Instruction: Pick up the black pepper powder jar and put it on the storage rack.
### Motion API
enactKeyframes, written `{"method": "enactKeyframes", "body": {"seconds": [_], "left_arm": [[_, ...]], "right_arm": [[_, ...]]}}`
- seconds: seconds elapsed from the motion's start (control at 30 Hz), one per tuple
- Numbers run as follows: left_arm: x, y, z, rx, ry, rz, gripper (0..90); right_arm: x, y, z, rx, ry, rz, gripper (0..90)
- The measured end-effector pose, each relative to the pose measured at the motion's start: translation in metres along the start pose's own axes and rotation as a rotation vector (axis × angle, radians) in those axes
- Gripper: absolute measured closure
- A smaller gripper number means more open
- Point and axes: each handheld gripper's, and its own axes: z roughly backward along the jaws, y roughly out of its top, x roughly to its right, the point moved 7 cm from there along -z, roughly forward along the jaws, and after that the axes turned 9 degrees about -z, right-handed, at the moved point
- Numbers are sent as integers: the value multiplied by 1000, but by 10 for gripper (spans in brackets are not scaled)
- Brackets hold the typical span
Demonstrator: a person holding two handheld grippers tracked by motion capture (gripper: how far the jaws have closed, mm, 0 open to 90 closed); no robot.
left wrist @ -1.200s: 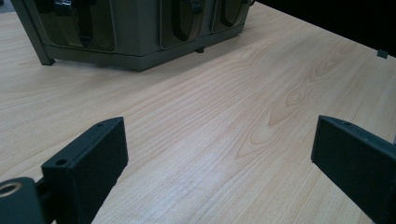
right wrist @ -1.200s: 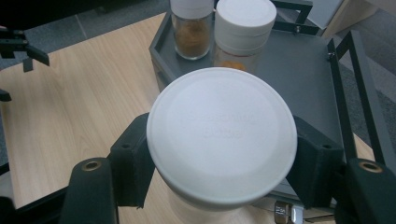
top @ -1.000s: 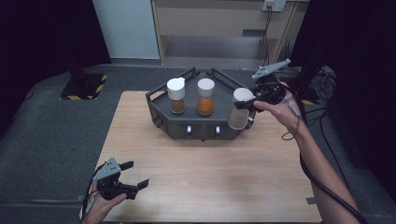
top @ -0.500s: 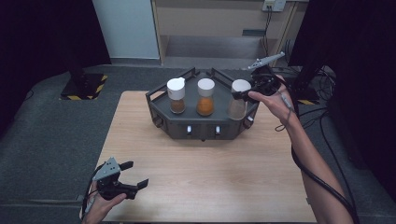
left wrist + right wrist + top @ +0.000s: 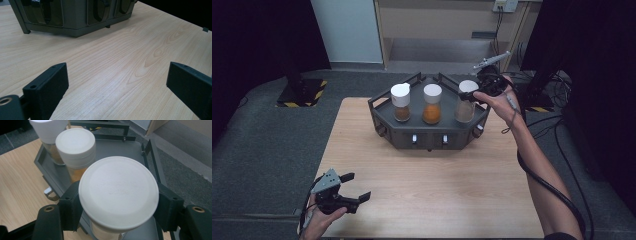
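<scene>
A dark grey rack (image 5: 382, 111) stands at the far middle of the wooden table (image 5: 432, 190). On it are three white-capped jars: a left jar (image 5: 401, 102) with brown contents, a middle jar (image 5: 432, 104) with orange contents, and a right jar (image 5: 466, 101) with pale contents. My right gripper (image 5: 470, 93) is shut on the right jar just under its white lid (image 5: 118, 191), with a black jaw on each side. The middle jar (image 5: 75, 146) stands just behind it. My left gripper (image 5: 356, 187) rests open near the table's front left corner, with bare wood between its pads (image 5: 52, 80).
The rack's front panel (image 5: 75, 17) faces my left gripper across open wood. Grey carpet surrounds the table, and a cable (image 5: 542, 180) trails along the person's right forearm. A yellow-and-black striped base (image 5: 302, 92) stands on the floor at far left.
The right gripper has carried the pale jar from the rack's right edge leftward and farther in, over the tray beside the middle jar. The left gripper has stayed put.
</scene>
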Motion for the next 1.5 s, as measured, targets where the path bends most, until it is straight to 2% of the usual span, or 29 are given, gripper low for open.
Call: {"method": "enactKeyframes", "body": {"seconds": [0.43,0.93,1.5], "left_arm": [[0,0,1,1,1,0,34],[0,-1,2,2,3,0,35],[0,-1,2,1,4,1,35]], "right_arm": [[11,3,-13,6,7,-36,343],[13,1,-27,-9,-2,-38,343],[18,-7,-33,-26,-21,-49,343]]}}
